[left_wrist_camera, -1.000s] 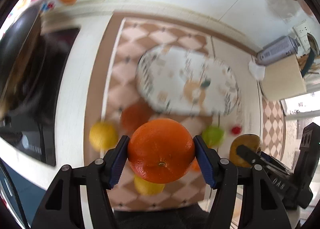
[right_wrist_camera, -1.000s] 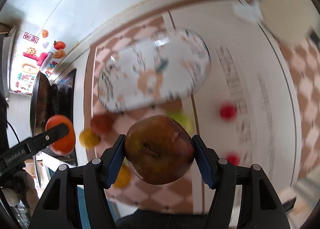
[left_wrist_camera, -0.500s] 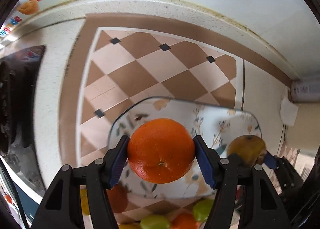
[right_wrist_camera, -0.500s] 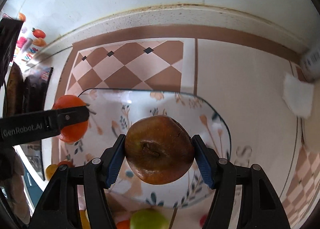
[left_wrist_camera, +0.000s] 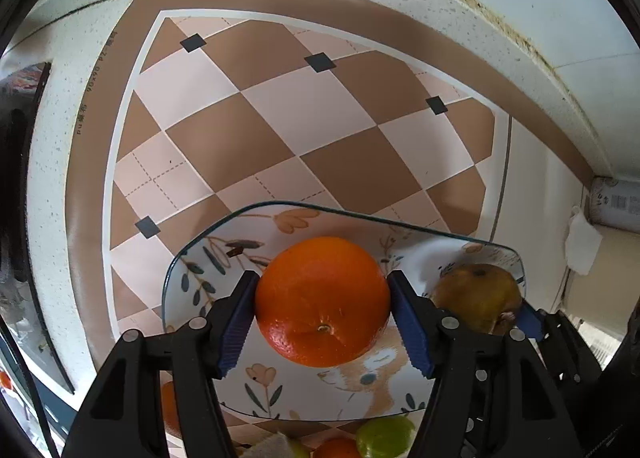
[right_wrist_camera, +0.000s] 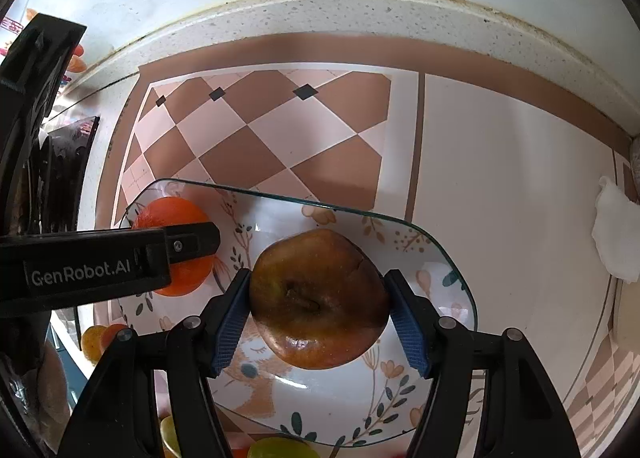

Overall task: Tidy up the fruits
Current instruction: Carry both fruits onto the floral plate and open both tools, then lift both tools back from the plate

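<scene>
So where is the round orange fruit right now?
In the left wrist view the round orange fruit sits clamped in the left gripper, over the floral glass plate, left of the brown apple.

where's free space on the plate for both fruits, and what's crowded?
The plate holds nothing yet; the orange in the left tongs and the brown apple in the right tongs hang over its two halves. The checked mat beyond its far rim is bare. Crowded: loose fruit along the near rim.

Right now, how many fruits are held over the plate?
2: an orange in the left hand-held gripper, a brownish apple in the right hand-held gripper. Other fruits lie beyond the plate's near edge, partly hidden.
</scene>
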{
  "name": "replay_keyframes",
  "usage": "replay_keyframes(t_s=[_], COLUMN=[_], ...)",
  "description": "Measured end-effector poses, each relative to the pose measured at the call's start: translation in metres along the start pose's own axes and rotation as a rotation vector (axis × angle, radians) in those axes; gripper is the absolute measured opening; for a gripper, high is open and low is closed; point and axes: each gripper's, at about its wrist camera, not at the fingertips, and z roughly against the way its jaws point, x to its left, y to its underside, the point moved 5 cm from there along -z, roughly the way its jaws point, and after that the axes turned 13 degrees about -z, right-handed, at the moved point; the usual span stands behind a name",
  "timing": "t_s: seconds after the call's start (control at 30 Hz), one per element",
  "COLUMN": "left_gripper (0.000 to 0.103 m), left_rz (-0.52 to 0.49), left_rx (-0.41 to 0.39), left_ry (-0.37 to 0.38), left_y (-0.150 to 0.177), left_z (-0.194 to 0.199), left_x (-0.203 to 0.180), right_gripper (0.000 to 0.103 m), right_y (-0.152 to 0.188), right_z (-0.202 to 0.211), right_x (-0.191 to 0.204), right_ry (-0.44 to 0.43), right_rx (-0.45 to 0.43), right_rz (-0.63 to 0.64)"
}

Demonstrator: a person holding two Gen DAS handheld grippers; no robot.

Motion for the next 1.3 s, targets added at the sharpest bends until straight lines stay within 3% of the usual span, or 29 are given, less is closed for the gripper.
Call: replay_keyframes(t_s=[0.07,0.17,0.2,0.4,0.57,0.7,1.03,1.3], left_gripper=[0.066,0.087,0.089,0.09,0.09,0.09,0.09,0.09], left_rz=[-0.001,-0.022,-0.028,-0.073,-0.119,-0.133,-0.164,-0.177], left_rx=[0.002,-0.026,-0.034,-0.077,-0.176,-0.228,-0.336,-0.412], left_ry=[0.007,0.004,-0.001,-0.06,-0.213,-0.291,-0.343,-0.321], left_y=[0.0,0.001,-0.002,0.004,0.03,0.061,0.132,0.185], left_z=[0.0,0.006,0.005,0.027,0.057,0.073,0.109,0.144], left_x=[0.0,0.001,-0.003,-0.004,0.003,0.003,-0.011,-0.021], right_gripper=[0.077,0.088,0.089,0.093,0.093,0.093,0.093,0.093], right_y=[0.0,0.001,0.001,0.015,0.04,0.064,0.125,0.167], right_z=[0.0,0.004,0.005,0.02,0.043,0.057,0.112,0.163], right_x=[0.003,-0.001,-0.001,-0.014,-0.024,-0.025,-0.016,-0.006], right_ry=[-0.007,0.001,0.001,0.041,0.086,0.086,0.072,0.05], right_rx=[0.006,0.008,0.009,-0.016,-0.049,-0.06,-0.156,-0.23], right_rz=[-0.002,-0.021,-0.027,-0.076,-0.104,-0.135,-0.158,-0.153])
